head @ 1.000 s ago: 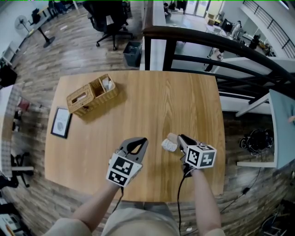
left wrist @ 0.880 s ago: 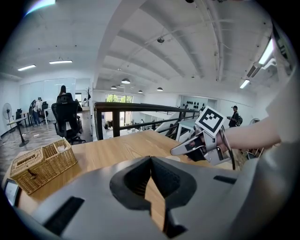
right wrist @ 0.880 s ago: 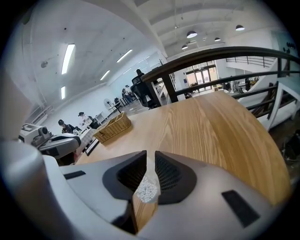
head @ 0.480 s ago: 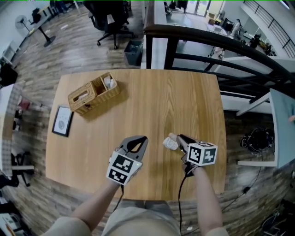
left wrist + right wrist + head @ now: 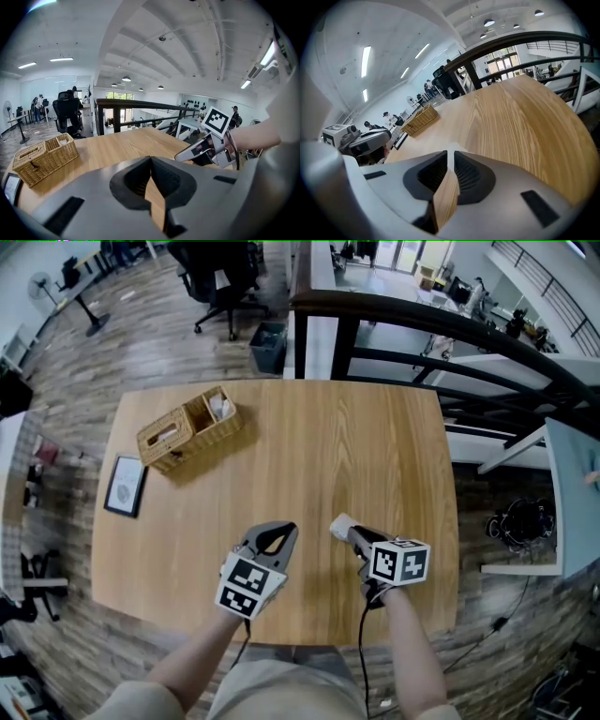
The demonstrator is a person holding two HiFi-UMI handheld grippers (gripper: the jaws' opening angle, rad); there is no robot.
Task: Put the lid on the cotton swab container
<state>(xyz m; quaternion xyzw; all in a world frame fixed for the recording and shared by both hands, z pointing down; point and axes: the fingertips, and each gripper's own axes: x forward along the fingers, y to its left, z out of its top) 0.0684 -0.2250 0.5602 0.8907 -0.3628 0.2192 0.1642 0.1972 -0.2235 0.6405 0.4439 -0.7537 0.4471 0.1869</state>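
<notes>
Two grippers sit low over the near part of the table (image 5: 309,446), both angled down.

Left gripper (image 5: 283,530): jaws pressed together with nothing in them. It is parked just beside the right one, probably ready to steady the work.

Right gripper (image 5: 350,532): jaws have just been closing a little and now stand at a narrow slit. A pale sliver sits in the slit at the tips, and from the head view a small white thing sticks out there. I take this for the cotton swab container (image 5: 338,521), pinched at one edge so that most of it is free.

Lid: cannot be told apart at this size. It may be on the container, part of the white thing, or elsewhere.

In the left gripper view the right tips are cut off behind the left gripper's own body.

Basket (image 5: 192,448) and framed card (image 5: 124,489) lie well apart at far left. A white lump sits in one basket compartment; I cannot identify it.
</notes>
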